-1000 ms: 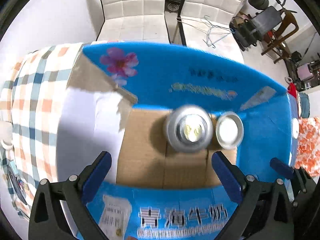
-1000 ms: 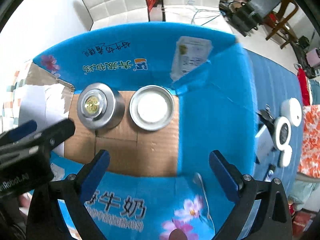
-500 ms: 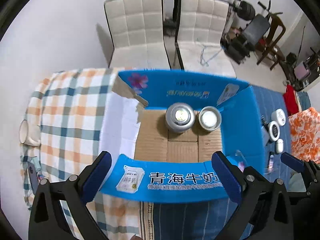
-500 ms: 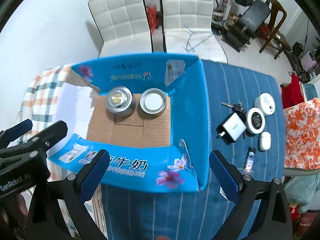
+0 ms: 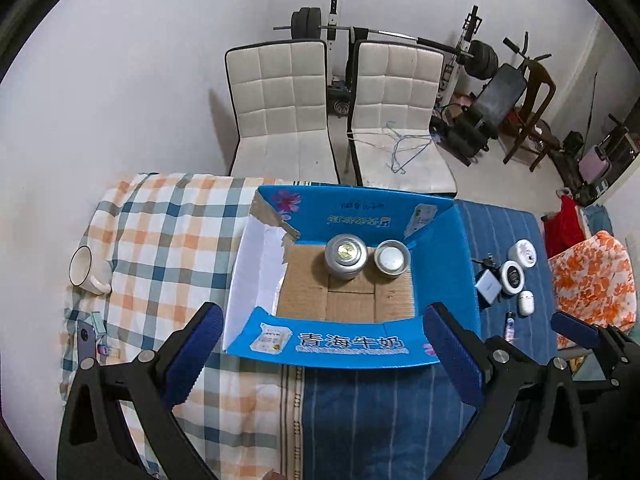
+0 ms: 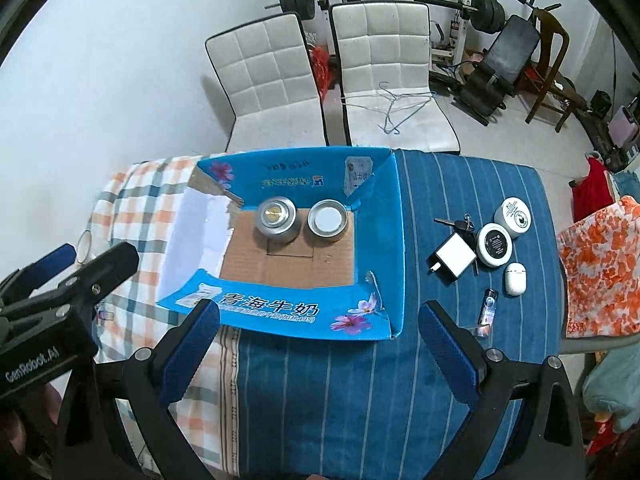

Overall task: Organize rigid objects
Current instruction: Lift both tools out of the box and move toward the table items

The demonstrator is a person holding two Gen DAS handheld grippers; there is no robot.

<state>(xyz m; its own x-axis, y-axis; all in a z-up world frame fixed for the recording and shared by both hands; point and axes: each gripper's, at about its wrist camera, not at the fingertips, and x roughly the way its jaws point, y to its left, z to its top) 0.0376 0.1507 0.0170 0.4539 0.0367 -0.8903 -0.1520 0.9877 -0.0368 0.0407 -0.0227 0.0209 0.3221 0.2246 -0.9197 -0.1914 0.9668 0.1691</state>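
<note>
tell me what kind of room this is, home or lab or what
Most likely a room in a home that doubles as a gym corner. A barbell rack and weight bench stand against the wall behind two white padded chairs, and the table is covered with household cloths.

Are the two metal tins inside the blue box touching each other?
Apart. The right wrist view shows a strip of brown cardboard floor between the gold-topped tin and the white-topped tin in the blue box.
</note>
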